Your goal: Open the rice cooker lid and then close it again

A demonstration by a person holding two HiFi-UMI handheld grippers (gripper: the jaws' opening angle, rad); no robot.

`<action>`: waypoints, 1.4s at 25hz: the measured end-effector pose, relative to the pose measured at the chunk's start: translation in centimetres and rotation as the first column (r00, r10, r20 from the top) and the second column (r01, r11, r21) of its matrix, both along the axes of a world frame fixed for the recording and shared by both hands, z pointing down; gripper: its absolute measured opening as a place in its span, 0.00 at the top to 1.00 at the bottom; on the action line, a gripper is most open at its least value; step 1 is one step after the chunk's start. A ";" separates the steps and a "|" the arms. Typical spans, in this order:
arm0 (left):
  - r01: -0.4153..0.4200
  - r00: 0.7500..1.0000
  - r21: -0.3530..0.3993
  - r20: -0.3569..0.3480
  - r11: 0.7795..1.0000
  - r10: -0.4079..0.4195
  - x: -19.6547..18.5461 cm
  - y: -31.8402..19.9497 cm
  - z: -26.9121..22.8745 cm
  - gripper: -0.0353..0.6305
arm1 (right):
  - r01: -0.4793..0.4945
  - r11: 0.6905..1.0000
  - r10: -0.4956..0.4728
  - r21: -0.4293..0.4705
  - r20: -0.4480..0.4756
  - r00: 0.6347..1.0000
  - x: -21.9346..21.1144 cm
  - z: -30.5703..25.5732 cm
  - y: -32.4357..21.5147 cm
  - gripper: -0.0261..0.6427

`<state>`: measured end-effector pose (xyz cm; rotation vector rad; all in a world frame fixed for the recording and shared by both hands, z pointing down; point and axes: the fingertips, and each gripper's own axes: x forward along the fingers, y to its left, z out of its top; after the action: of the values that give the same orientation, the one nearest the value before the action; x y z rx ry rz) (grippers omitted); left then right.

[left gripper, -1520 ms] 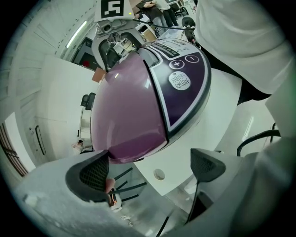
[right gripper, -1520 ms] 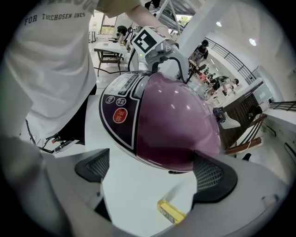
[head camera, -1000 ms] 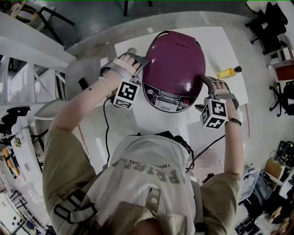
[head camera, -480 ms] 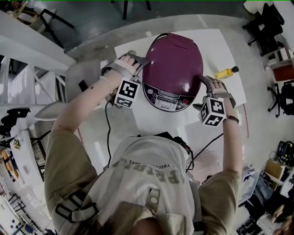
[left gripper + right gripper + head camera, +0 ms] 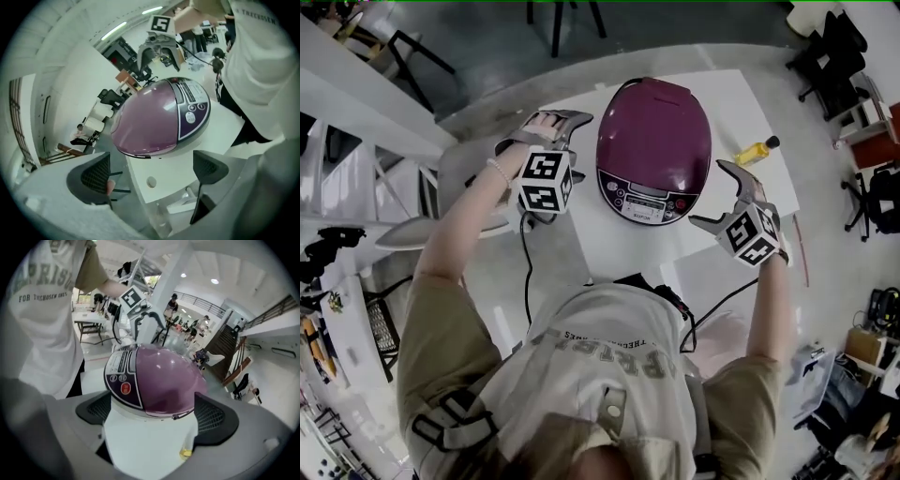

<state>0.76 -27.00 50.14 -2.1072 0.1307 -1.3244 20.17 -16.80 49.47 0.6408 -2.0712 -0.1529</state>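
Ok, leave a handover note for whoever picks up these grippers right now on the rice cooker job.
Left gripper: open, empty, clear of the rice cooker on its left.
Right gripper: open, empty, clear of it on the right.
Cooker stands on the white table, lid down, control panel toward the person.
Done: these views cannot show whether the lid has been opened already.
Left: if not, open it, then shut it.

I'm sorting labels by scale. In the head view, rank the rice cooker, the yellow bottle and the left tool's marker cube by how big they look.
1. Rice cooker, clearly largest.
2. Left tool's marker cube, though it is nearer the camera, which inflates it.
3. Yellow bottle, smallest.
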 end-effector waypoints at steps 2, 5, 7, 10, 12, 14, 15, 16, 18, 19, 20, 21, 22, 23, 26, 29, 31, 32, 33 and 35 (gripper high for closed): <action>0.042 0.995 -0.042 -0.086 0.998 -0.046 -0.4 0.5 -1.5 0.10 | -0.052 0.998 0.046 0.039 0.139 0.989 -1.1 -2.3 0.2 0.16; 0.092 0.971 -0.105 -0.213 0.990 -0.112 -0.9 1.5 -3.3 0.10 | -0.157 0.981 0.111 0.114 0.333 0.936 -2.0 -5.2 0.5 0.16; 0.125 0.936 -0.146 -0.311 0.981 -0.165 -1.2 2.1 -4.6 0.11 | -0.242 0.957 0.154 0.159 0.430 0.889 -2.1 -6.7 0.8 0.16; 0.192 0.833 -0.197 -0.485 0.961 -0.266 -1.5 2.3 -6.9 0.16 | -0.360 0.912 0.210 0.195 0.531 0.821 -2.1 -7.9 1.3 0.17; 0.239 0.741 -0.229 -0.585 0.944 -0.329 -1.9 2.4 -8.2 0.24 | -0.423 0.880 0.225 0.217 0.594 0.773 -2.3 -8.5 1.6 0.17; 0.275 0.662 -0.246 -0.653 0.929 -0.369 -2.3 2.6 -9.3 0.25 | -0.481 0.846 0.245 0.231 0.633 0.734 -2.5 -8.9 2.0 0.22; 0.293 0.627 -0.249 -0.679 0.923 -0.382 -2.5 2.7 -9.9 0.25 | -0.510 0.827 0.256 0.236 0.650 0.716 -2.6 -9.1 2.2 0.26; 0.312 0.592 -0.250 -0.703 0.917 -0.394 -2.6 2.9 -10.4 0.26 | -0.539 0.808 0.268 0.238 0.666 0.696 -2.6 -9.3 2.4 0.29; 0.356 0.520 -0.251 -0.747 0.900 -0.414 -3.2 3.1 -11.3 0.33 | -0.595 0.766 0.289 0.243 0.697 0.657 -2.6 -9.7 2.8 0.36; 0.379 0.482 -0.253 -0.767 0.890 -0.423 -3.5 3.3 -11.6 0.36 | -0.621 0.743 0.298 0.249 0.707 0.641 -2.7 -9.9 3.1 0.39; 0.401 0.444 -0.259 -0.784 0.879 -0.434 -3.9 3.4 -11.9 0.39 | -0.647 0.717 0.308 0.258 0.715 0.627 -2.8 -10.2 3.4 0.41; 0.422 0.408 -0.267 -0.798 0.867 -0.444 -4.3 3.6 -12.1 0.43 | -0.673 0.689 0.317 0.268 0.724 0.613 -2.9 -10.5 3.6 0.44; 0.439 0.376 -0.275 -0.808 0.855 -0.453 -4.6 3.9 -12.3 0.46 | -0.700 0.660 0.326 0.273 0.735 0.594 -2.9 -10.9 3.9 0.48; 0.455 0.349 -0.283 -0.816 0.844 -0.461 -4.8 4.2 -12.4 0.51 | -0.727 0.631 0.333 0.272 0.751 0.570 -2.9 -11.4 4.2 0.52; 0.487 0.282 -0.311 -0.828 0.816 -0.484 -5.3 5.2 -12.4 0.58 | -0.803 0.547 0.346 0.234 0.811 0.472 -2.5 -12.3 5.2 0.63; 0.512 0.227 -0.327 -0.840 0.794 -0.492 -5.7 5.9 -12.8 0.66 | -0.859 0.478 0.361 0.182 0.851 0.382 -2.0 -12.4 6.1 0.69; 0.528 0.187 -0.333 -0.851 0.781 -0.490 -6.1 6.5 -13.3 0.72 | -0.879 0.448 0.373 0.163 0.859 0.350 -1.9 -12.2 6.7 0.72; 0.537 0.163 -0.338 -0.857 0.773 -0.489 -6.4 6.7 -13.6 0.76 | -0.886 0.436 0.379 0.161 0.860 0.342 -1.9 -12.2 7.0 0.74; 0.544 0.139 -0.345 -0.862 0.765 -0.487 -6.6 6.9 -13.9 0.82 | -0.891 0.424 0.384 0.162 0.859 0.338 -2.0 -12.1 7.3 0.75; 0.549 0.103 -0.358 -0.868 0.755 -0.486 -6.9 7.3 -14.3 0.89 | -0.897 0.406 0.394 0.172 0.853 0.342 -2.3 -12.1 7.7 0.79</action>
<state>-6.17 -19.67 35.88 -2.6012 1.5559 -0.0779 17.88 -9.14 37.35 2.3635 -2.1593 -0.0902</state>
